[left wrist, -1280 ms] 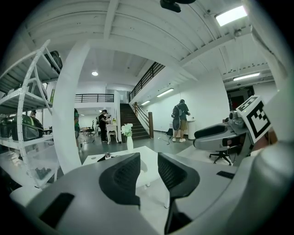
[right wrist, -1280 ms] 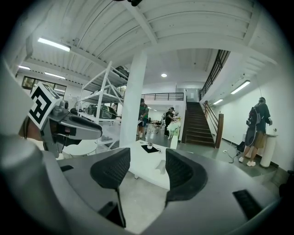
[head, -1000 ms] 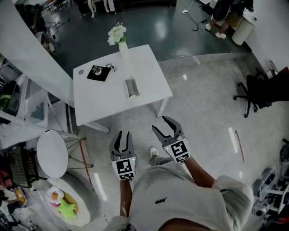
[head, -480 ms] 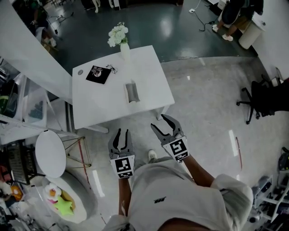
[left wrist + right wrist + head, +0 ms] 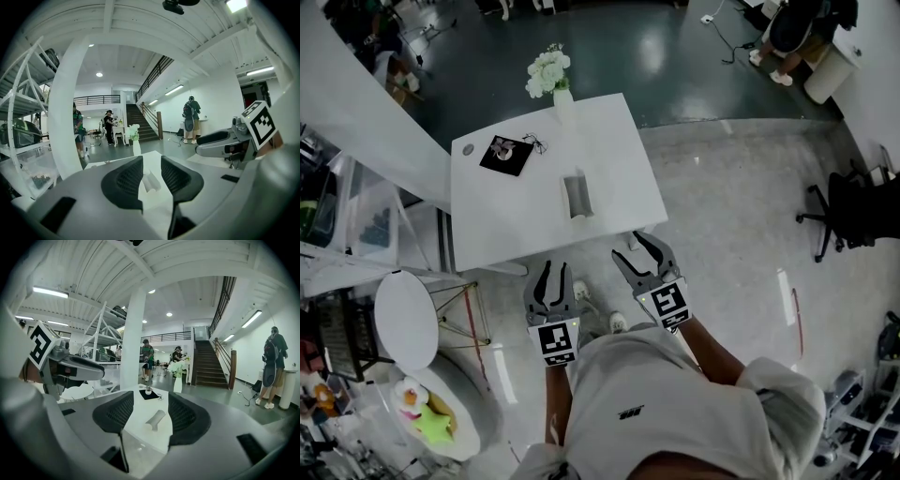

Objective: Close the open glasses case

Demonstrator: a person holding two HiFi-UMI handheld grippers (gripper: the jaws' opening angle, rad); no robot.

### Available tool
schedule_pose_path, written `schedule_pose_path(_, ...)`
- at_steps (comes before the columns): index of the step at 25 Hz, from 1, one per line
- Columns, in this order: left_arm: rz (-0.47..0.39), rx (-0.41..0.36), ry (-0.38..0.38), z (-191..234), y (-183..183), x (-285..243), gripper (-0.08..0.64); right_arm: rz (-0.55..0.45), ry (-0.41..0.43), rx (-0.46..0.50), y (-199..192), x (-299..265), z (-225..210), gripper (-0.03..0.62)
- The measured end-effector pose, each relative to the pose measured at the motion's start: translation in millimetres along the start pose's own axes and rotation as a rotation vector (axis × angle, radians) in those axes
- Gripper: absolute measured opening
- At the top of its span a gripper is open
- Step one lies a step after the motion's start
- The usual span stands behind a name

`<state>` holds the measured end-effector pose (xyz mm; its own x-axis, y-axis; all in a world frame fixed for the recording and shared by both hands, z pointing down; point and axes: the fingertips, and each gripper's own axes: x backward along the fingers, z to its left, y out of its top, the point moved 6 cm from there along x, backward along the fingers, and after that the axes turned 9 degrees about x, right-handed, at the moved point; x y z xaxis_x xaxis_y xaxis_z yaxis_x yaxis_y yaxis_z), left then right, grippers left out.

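A wide hall with a glossy grey floor, and one white table standing out in it. The case lies near the middle of that table, its long side running away from the person. It looks open to me, a shallow grey trough, though it is too small to tell where the hinge sits. Left of the case and farther back is a black mat with something small on it. Behind the case, at the far edge, stands a vase of white flowers.

Both grippers hang on the near side of the case, off the table edge and over the floor. The left gripper has its fingers a narrow gap apart with nothing between them. The right gripper, to the near right of the case, has its fingers spread wider and is just as empty.

I'd say nothing of the job is done yet. Neither gripper touches the case, so the reach in and the closing of the lid are all left.
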<state>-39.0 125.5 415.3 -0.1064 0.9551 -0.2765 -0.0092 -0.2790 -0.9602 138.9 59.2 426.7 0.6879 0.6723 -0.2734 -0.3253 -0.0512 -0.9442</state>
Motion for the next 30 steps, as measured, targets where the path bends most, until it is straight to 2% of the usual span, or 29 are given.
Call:
schedule_pose_path(8,-0.033,-0.006,-0.021,25.3,6.5,-33.8,0.132,-0.021,-0.028,-0.006,5.4,-36.7,-12.7,0.233)
schedule_pose_path(16,-0.049,0.001,-0.063,66.3,14.9,-84.4,0.132,0.012,-0.08,-0.015,9.6,-85.8,-24.0,0.233)
schedule_pose_path(20,-0.042,0.001,-0.096,86.7,18.4,-110.3,0.132,0.02,-0.11,-0.003,12.4,-110.7,-31.7,0.233)
schedule_pose_path(30,0.014,-0.015,-0.221,126.0,15.1,-179.4,0.132,0.089,-0.179,-0.061,11.0,-165.3,-45.3,0.233)
